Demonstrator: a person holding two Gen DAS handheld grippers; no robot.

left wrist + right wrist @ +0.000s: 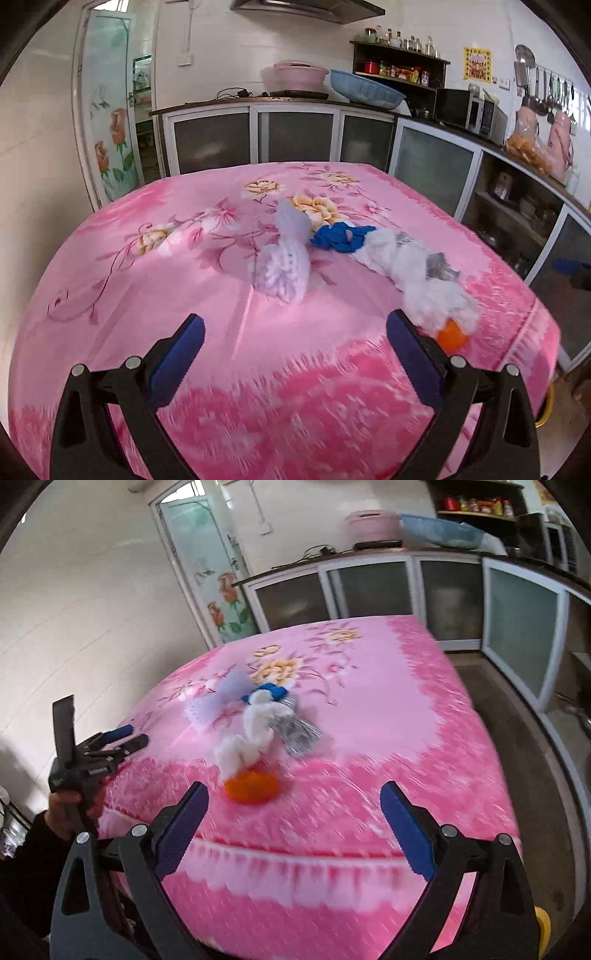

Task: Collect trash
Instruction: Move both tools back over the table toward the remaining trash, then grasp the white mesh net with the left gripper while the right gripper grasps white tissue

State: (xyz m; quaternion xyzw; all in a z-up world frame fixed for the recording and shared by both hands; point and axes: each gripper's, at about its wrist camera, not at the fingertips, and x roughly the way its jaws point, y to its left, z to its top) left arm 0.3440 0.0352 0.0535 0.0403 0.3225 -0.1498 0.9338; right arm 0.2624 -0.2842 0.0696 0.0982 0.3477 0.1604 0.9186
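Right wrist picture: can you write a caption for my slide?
Open right tongs hover empty over a pink flowered tablecloth, facing orange peel, white tissue and a blue scrap.

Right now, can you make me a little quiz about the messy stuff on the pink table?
1. True or false: the left gripper is holding trash.
2. Which piece lies nearest the table's front edge? A) blue wrapper B) orange peel C) foam net
3. Fill in: the white tissue partly covers the ____ peel.

Key: 1 false, both the left one and the right gripper are open and empty. 2 B. 3 orange.
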